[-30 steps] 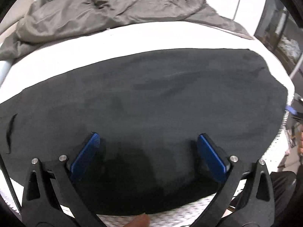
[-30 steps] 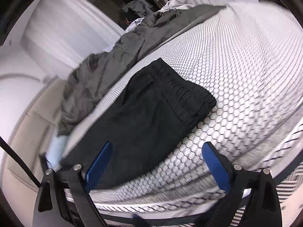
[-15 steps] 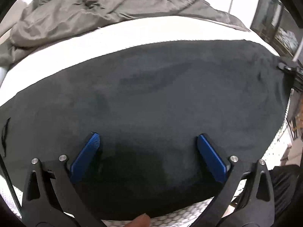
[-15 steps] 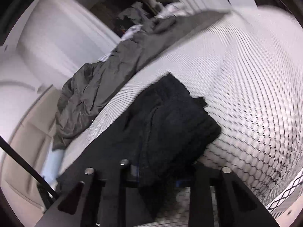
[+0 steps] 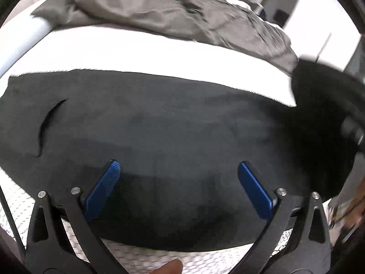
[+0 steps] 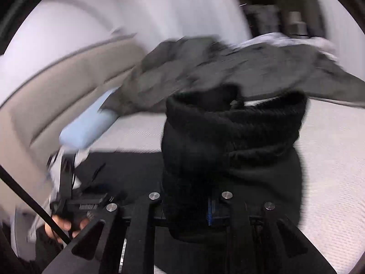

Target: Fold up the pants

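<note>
The black pants (image 5: 164, 123) lay flat along the mattress's (image 5: 141, 52) near edge. The right gripper (image 6: 189, 205) pinched their ribbed waistband (image 6: 235, 125), lifted above it. The left gripper (image 5: 179, 187) hovered spread over the fabric; a grey quilt (image 5: 173, 6) lay heaped behind.

- Right hand-held gripper (image 6: 212, 207) clamped on bunched black pants (image 6: 230, 141), ribbed waistband uppermost.
- Grey blanket (image 6: 205, 68) and light blue pillow (image 6: 89, 127) lie on bed (image 6: 330, 171) beyond.

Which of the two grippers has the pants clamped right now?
The right gripper: its jaws are shut on the black pants at the ribbed waistband. The left gripper stands open above flat fabric.
</note>
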{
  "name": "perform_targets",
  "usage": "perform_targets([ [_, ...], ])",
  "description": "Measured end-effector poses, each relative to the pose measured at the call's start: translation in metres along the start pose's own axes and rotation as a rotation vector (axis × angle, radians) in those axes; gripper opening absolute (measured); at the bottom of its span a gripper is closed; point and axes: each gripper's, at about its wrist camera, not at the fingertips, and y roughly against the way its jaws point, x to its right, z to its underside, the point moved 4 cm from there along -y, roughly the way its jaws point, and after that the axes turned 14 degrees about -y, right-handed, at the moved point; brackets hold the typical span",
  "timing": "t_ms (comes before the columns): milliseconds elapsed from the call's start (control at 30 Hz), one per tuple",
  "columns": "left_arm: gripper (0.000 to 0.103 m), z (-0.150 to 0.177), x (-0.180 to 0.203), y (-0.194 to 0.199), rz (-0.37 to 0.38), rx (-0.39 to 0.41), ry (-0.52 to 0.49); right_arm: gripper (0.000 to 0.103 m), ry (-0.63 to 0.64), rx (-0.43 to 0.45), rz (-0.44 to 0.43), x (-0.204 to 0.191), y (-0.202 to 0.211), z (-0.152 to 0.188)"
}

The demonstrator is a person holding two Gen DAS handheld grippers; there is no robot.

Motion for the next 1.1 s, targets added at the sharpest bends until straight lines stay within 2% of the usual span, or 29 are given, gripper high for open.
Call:
perform_targets([
  [67,0.103,0.003,-0.019,0.003,-0.004,0.005,0.055,0.044,0.085,-0.134,-0.005,-0.025,-0.044,0.024],
  [100,0.102,0.004,-0.024,0.004,0.000,0.007,0.073,0.067,0.112,-0.181,0.000,-0.030,-0.058,0.035],
  [133,0.102,0.005,-0.030,0.005,0.009,0.014,0.091,0.070,0.147,-0.226,0.006,-0.032,-0.069,0.048],
  [200,0.102,0.005,-0.035,0.006,0.029,0.024,0.115,0.070,0.189,-0.254,0.000,-0.032,-0.068,0.062],
  [300,0.102,0.001,-0.031,0.008,0.085,0.037,0.126,0.071,0.201,-0.222,-0.049,-0.023,-0.038,0.061],
  [400,0.102,-0.006,-0.008,0.009,0.191,0.058,0.105,0.085,0.166,-0.131,-0.018,0.001,-0.004,0.047],
  [500,0.102,-0.010,0.022,0.002,0.284,0.023,0.054,0.086,0.086,-0.070,0.012,0.038,0.018,0.040],
  [533,0.098,-0.009,0.031,-0.003,0.297,0.003,0.026,0.086,0.028,-0.066,0.026,0.053,0.020,0.038],
  [567,0.090,-0.008,0.037,-0.007,0.292,-0.018,0.008,0.086,-0.008,-0.069,0.030,0.061,0.020,0.035],
  [633,0.083,-0.004,0.042,-0.020,0.263,-0.073,-0.010,0.086,-0.059,-0.083,0.045,0.078,0.019,0.036],
  [733,0.083,-0.004,0.044,-0.028,0.256,-0.065,-0.008,0.086,-0.067,-0.098,0.084,0.093,0.019,0.040],
  [767,0.080,-0.006,0.045,-0.029,0.258,-0.056,-0.008,0.086,-0.078,-0.118,0.091,0.098,0.015,0.042],
  [800,0.075,-0.008,0.047,-0.032,0.257,-0.051,-0.008,0.086,-0.086,-0.135,0.095,0.101,0.010,0.044],
  [833,0.055,-0.010,0.050,-0.034,0.250,-0.044,-0.008,0.086,-0.094,-0.158,0.109,0.106,0.003,0.046],
  [867,0.026,-0.011,0.053,-0.036,0.248,-0.039,-0.016,0.086,-0.100,-0.170,0.118,0.110,-0.002,0.048],
  [900,0.023,-0.011,0.057,-0.036,0.234,-0.041,-0.036,0.086,-0.108,-0.187,0.124,0.112,-0.008,0.050],
  [933,0.010,-0.012,0.060,-0.033,0.196,-0.017,-0.057,0.086,-0.117,-0.206,0.129,0.114,-0.014,0.053],
  [967,0.003,-0.012,0.063,-0.029,0.162,0.003,-0.079,0.086,-0.118,-0.211,0.133,0.114,-0.018,0.054],
  [1000,0.003,-0.013,0.064,-0.021,0.144,0.031,-0.100,0.086,-0.115,-0.212,0.137,0.114,-0.021,0.054],
  [1100,0.000,-0.014,0.059,0.003,0.149,0.079,-0.104,0.086,-0.101,-0.210,0.123,0.107,-0.024,0.053],
])
